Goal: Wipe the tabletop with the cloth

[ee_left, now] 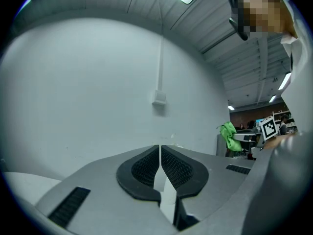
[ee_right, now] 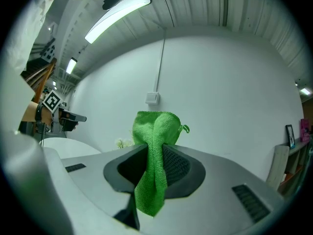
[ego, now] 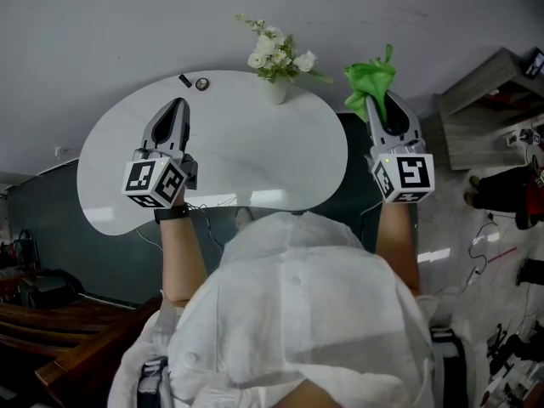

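The place is looking like a staged test room inside a large open workspace, not a home. A white rounded worktop is standing before a plain white wall and carrying a vase of white flowers. Long strip lights are shining from a ribbed ceiling. Loose cables are lying on the glossy floor, beside wooden shelving.
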Tool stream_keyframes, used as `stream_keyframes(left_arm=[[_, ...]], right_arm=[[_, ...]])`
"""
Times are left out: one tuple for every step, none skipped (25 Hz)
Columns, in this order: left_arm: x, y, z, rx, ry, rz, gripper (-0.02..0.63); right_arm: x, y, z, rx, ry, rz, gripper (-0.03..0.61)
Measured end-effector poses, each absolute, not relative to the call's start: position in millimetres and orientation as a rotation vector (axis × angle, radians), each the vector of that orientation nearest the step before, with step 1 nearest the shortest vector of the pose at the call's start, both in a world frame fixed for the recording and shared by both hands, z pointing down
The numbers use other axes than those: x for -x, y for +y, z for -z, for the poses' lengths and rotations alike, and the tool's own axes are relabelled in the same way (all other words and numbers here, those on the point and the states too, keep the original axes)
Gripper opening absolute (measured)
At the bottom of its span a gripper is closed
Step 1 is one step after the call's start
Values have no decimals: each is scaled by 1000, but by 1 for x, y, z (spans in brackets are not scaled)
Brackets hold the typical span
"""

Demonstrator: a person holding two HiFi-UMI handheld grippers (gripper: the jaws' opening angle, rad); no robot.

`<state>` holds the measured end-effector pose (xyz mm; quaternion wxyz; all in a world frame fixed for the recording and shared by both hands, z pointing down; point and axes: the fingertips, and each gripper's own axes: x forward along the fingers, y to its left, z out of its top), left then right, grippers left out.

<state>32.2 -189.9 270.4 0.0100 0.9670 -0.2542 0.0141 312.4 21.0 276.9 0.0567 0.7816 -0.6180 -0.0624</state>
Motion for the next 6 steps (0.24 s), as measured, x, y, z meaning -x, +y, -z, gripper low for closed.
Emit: stream_keyframes(left_arm=[[-33, -189, -271, -3019, -790, -43, 26], [-33, -188, -271, -3020, -787, -41, 26], [-34, -187, -270, -3021, -783, -38, 26], [-35, -186, -270, -3023, -779, -34, 26], [-36, -185, -269, -3025, -775, -29, 26], [-37, -184, -269, -3027, -771, -25, 26]], right_arm=[[-313, 22, -278, -2369, -1875, 187, 80], [-313, 22, -278, -2368, -1875, 186, 80], [-314, 23, -278, -2367, -1875, 186, 80], [-315, 23, -278, -2368, -1874, 187, 80], [-315, 24, -277, -2368, -1874, 187, 80], [-316, 24, -277, -2369, -1873, 187, 80]])
